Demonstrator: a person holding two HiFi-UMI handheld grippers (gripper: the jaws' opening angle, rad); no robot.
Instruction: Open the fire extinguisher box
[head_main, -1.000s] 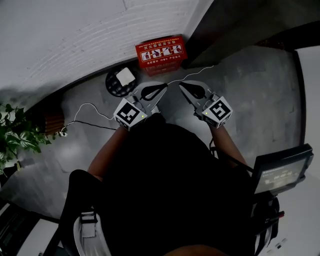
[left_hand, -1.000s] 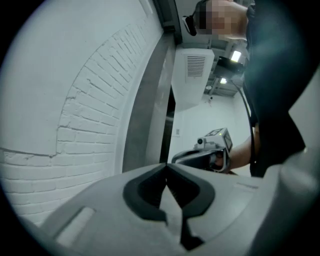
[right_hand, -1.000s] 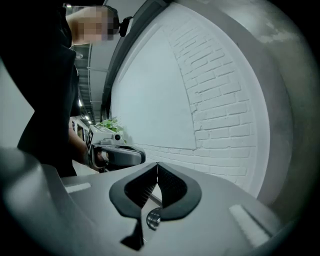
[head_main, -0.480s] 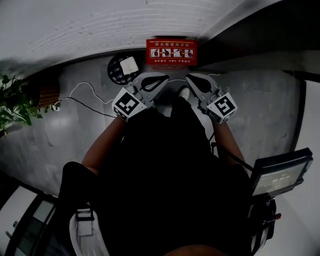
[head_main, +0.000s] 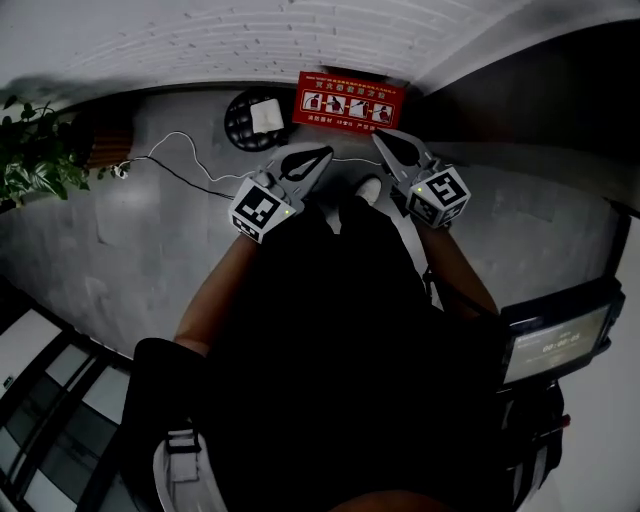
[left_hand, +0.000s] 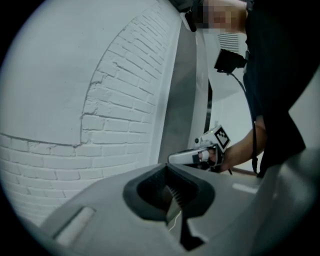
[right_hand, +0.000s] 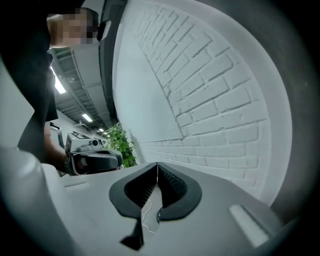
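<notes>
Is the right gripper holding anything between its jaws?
No: the jaws of the right gripper are pressed together with nothing between them, and only the white brick wall lies ahead.

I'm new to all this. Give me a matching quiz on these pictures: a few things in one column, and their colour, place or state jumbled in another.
Things
1. fire extinguisher box
2. plant
3. cable
4. right gripper

Descriptions
A. green, at the far left of the head view
B. jaws shut, nothing between them
C. red, at the foot of the white brick wall
D. thin and white, trailing over the grey floor

Pairs: 1-C, 2-A, 3-D, 4-B
</notes>
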